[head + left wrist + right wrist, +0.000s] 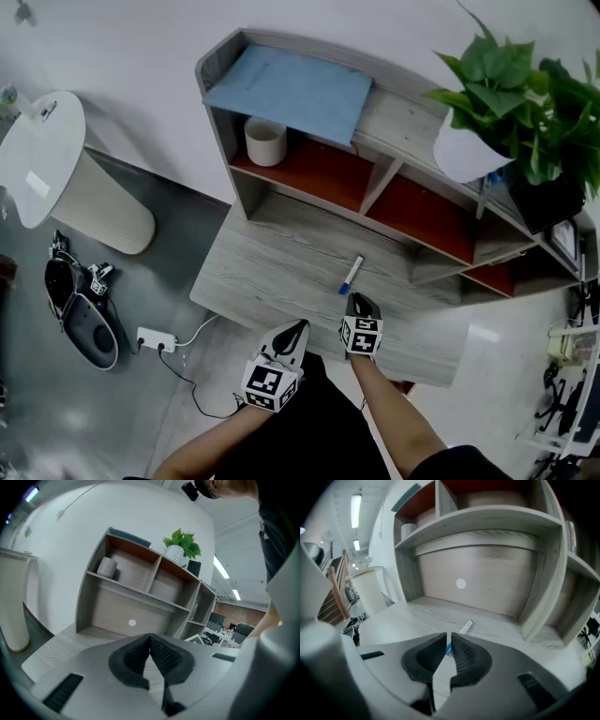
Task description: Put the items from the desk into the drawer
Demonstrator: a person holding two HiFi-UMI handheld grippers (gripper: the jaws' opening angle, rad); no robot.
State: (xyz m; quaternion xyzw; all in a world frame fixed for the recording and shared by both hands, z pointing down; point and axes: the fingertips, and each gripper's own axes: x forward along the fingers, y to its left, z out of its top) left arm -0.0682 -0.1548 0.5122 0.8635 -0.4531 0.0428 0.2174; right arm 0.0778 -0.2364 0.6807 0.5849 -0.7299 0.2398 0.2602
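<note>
A white marker pen with a blue cap [352, 275] lies on the grey wooden desk [272, 262], just in front of the shelf unit. My right gripper [361, 302] hovers over the desk's front part, a short way behind the pen's blue end, jaws shut and empty. In the right gripper view the pen [466, 626] lies straight ahead of the right gripper [448, 637]. My left gripper [298, 328] sits at the desk's front edge, left of the right one, shut on nothing. The left gripper [150, 637] points toward the shelves. No drawer is in view.
The shelf unit [375, 187] stands at the desk's back, with a white cup [265, 141] in its left compartment and a blue folder [291, 91] on top. A potted plant [525, 103] sits at the right. On the floor at left are a white bin [56, 169] and a power strip [156, 339].
</note>
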